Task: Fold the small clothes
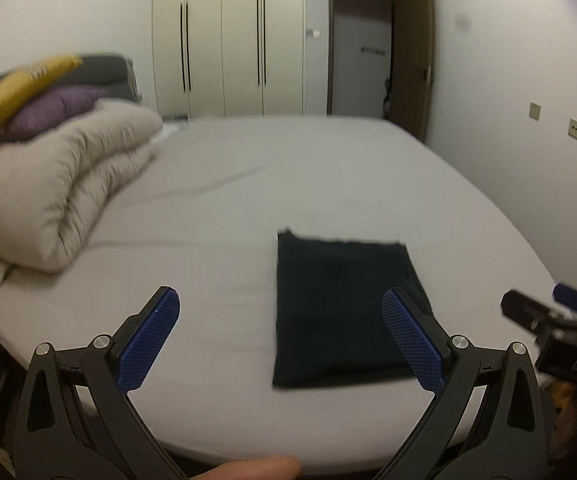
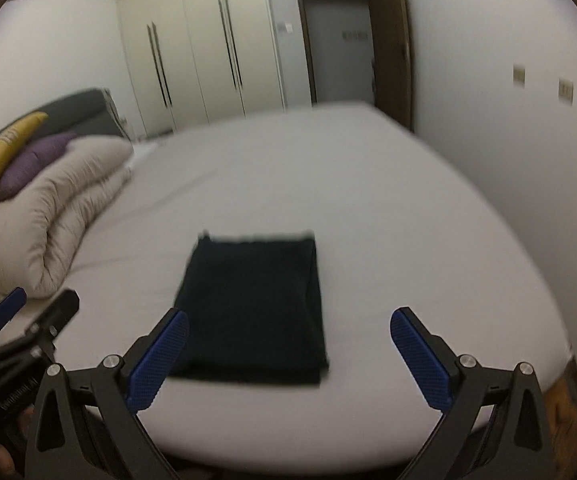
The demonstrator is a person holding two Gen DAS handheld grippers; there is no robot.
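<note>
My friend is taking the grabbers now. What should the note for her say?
Left tool: open, empty, above the bed's near edge.
Right tool: open, empty, beside it.
Dark cloth: lying flat on the grey bed as a neat rectangle, between and just ahead of both tools, touching neither.
Done: it looks folded already.
Left: perhaps one more fold, or fetch the next piece; none other is in view.

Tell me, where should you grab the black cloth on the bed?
Probably the near corners of the black cloth, coming in low from the front. It lies flat as a folded rectangle, its near edge facing both open hand-held grippers, left and right.
</note>
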